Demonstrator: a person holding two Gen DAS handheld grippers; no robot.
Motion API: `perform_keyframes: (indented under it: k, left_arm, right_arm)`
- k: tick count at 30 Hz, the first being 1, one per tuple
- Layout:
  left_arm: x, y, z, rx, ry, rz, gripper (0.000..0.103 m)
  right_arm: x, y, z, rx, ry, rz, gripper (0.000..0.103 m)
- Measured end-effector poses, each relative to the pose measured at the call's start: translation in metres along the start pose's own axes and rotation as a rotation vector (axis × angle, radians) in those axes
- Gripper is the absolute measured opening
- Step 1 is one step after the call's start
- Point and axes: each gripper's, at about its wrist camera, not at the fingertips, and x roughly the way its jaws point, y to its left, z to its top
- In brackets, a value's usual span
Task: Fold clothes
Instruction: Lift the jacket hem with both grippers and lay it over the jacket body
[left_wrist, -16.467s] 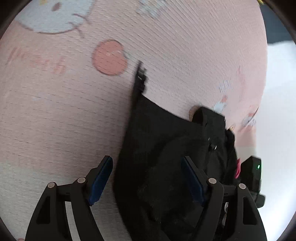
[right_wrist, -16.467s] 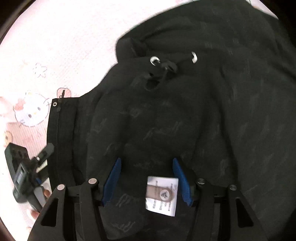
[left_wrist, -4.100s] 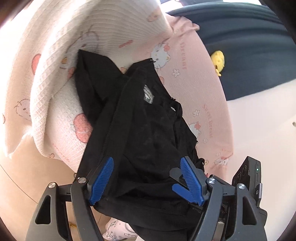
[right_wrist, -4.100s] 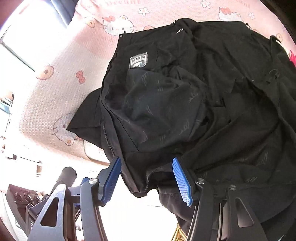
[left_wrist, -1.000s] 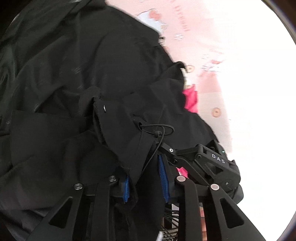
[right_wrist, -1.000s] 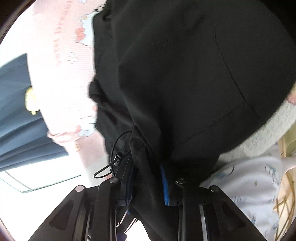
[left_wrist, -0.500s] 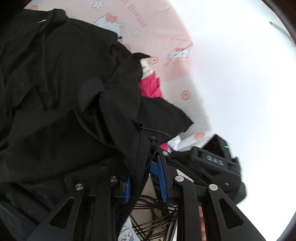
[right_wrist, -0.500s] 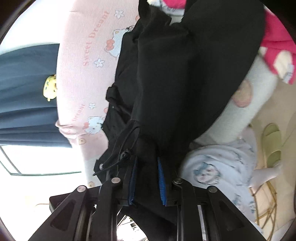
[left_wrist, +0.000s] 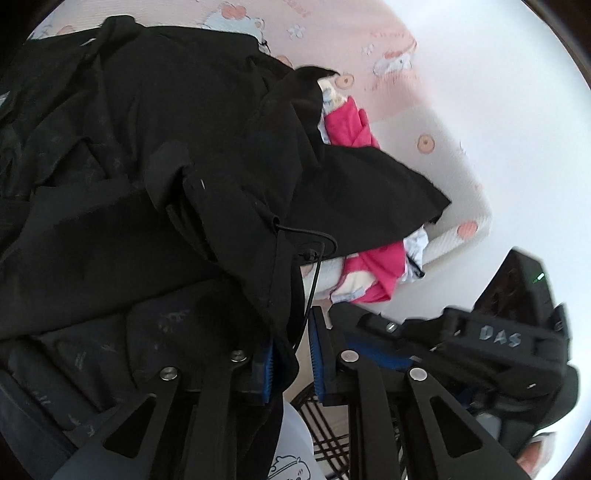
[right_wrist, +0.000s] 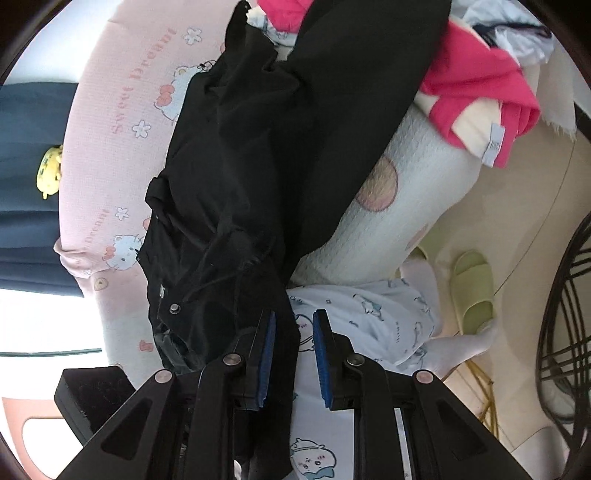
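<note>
Black jacket (left_wrist: 155, 155) has been lifted off the bed; our left gripper (left_wrist: 291, 360) is closing on its hem, our right gripper (right_wrist: 293, 360) grasps it too, ready for refolding.

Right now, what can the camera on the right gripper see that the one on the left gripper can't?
Only the right wrist view shows a green slipper on the floor, a yellow plush toy and the "Sweet Dream" lettering.

Only the left wrist view shows the other gripper's body marked DAS.

Both show the black jacket between blue pads, the pink garment and the pink cartoon bedsheet.
</note>
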Motion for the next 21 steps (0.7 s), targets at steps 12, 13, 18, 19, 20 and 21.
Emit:
perform_keyframes:
  k: [12,13,18,19,20,21]
  left_arm:
    - [-0.033,0.004,0.008,-0.064,-0.044,0.092,0.028]
    - [-0.040,0.003,0.008,-0.055,-0.059,0.095,0.046]
    - [-0.076,0.007,0.009,-0.049,-0.133,0.052,0.083]
    - [-0.083,0.010,0.009,-0.055,-0.146,0.044,0.083]
    - [-0.087,0.012,0.010,-0.058,-0.155,0.042,0.083]
    - [-0.089,0.016,0.011,-0.056,-0.158,0.050,0.083]
  right_arm:
    - [-0.020,0.019,-0.002,-0.116,-0.053,-0.133,0.052]
    - [-0.022,0.023,-0.004,-0.129,-0.059,-0.141,0.054]
    - [-0.026,0.054,-0.013,-0.249,-0.106,-0.206,0.065]
    - [-0.027,0.062,-0.015,-0.280,-0.116,-0.223,0.065]
    - [-0.026,0.069,-0.016,-0.309,-0.123,-0.243,0.065]
    - [-0.025,0.076,-0.018,-0.338,-0.127,-0.268,0.066]
